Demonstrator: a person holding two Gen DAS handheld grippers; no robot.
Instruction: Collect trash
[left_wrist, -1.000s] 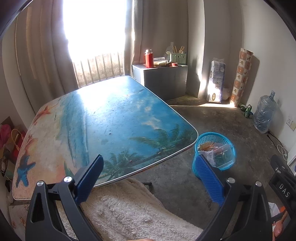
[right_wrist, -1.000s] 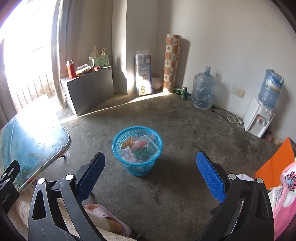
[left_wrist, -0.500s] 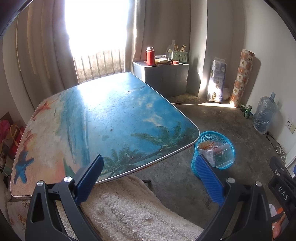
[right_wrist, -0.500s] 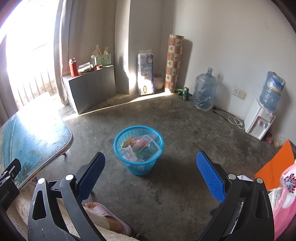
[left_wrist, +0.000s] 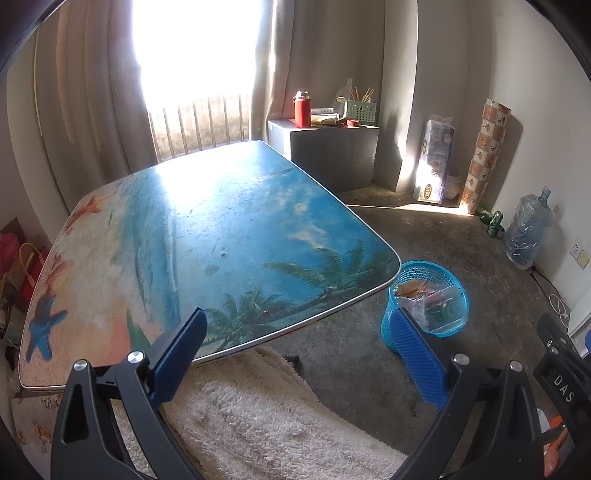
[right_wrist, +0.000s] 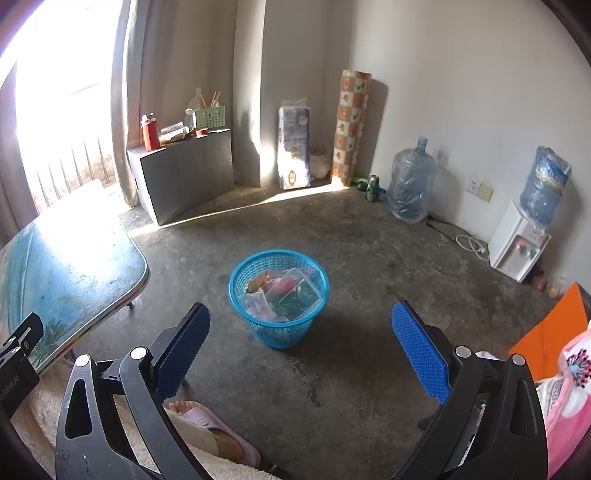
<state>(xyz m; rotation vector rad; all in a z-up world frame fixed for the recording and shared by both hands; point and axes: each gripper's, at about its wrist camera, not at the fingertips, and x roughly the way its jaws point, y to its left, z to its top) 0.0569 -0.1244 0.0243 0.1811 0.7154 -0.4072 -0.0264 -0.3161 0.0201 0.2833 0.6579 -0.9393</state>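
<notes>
Sunlit tabletop (left_wrist: 221, 236) lay bare as view crept closer vs 1 s ago; left gripper (left_wrist: 295, 332) & right gripper (right_wrist: 301, 325) both wide open, holding nothing, trash (right_wrist: 284, 291) sat in blue basket (right_wrist: 279, 328) on floor off table's near-right corner, so job prob. done.

Worktop (left_wrist: 229, 236): beach print, palms and starfish, metal rim, bare top, sun glare toward 12 o'clock. Concrete floor (right_wrist: 369, 258): blue basket (right_wrist: 279, 328) with wrappers and clear tub, at 3 o'clock of worktop corner. Along far wall on floor: grey cabinet (right_wrist: 184, 177), tissue pack (right_wrist: 293, 147), patterned roll (right_wrist: 351, 125), water jug (right_wrist: 412, 184), dispenser (right_wrist: 517, 247) at 2 o'clock.
</notes>
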